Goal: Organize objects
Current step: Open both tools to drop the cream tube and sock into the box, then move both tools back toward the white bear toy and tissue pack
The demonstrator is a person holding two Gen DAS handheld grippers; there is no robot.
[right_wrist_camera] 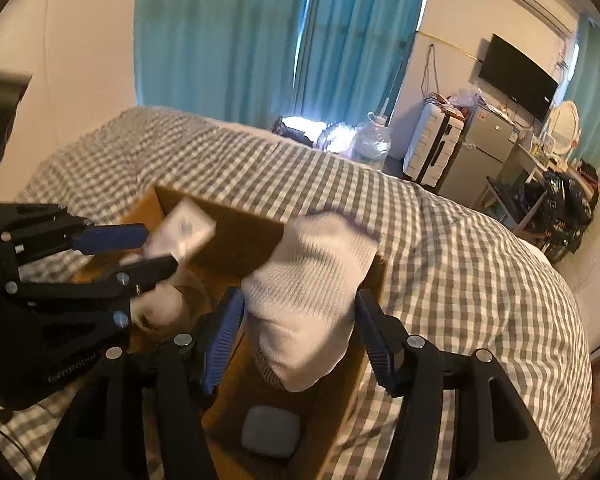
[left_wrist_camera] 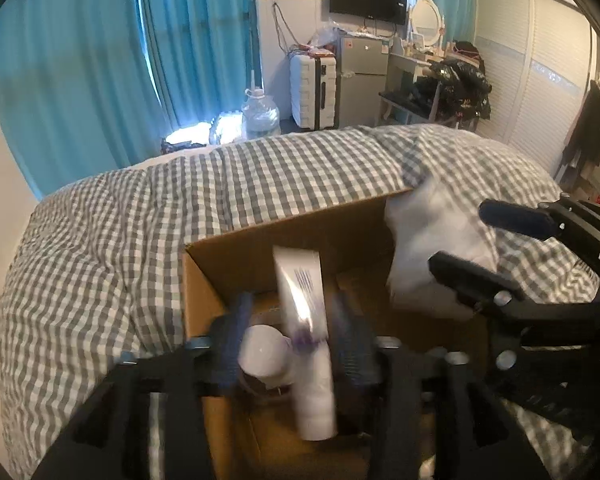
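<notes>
An open cardboard box [left_wrist_camera: 256,240] sits on a grey-checked bed cover [left_wrist_camera: 100,240]. My left gripper [left_wrist_camera: 292,344] hovers over the box, open. A blurred white tube with purple print [left_wrist_camera: 306,320] stands between its fingers with gaps on both sides, beside a round white lid [left_wrist_camera: 262,350]. My right gripper [right_wrist_camera: 300,336] is open over the box's right side. A white ribbed sock [right_wrist_camera: 308,292] hangs between its blue pads [right_wrist_camera: 226,332] into the box [right_wrist_camera: 236,240]. From the right wrist view, the left gripper [right_wrist_camera: 162,250] and the tube [right_wrist_camera: 188,226] show at left.
A small grey pouch [right_wrist_camera: 271,432] lies on the box floor. Beyond the bed stand teal curtains [left_wrist_camera: 80,80], a water jug [left_wrist_camera: 260,112], a white suitcase [left_wrist_camera: 314,88], a small fridge [left_wrist_camera: 360,80] and a cluttered desk [left_wrist_camera: 440,80].
</notes>
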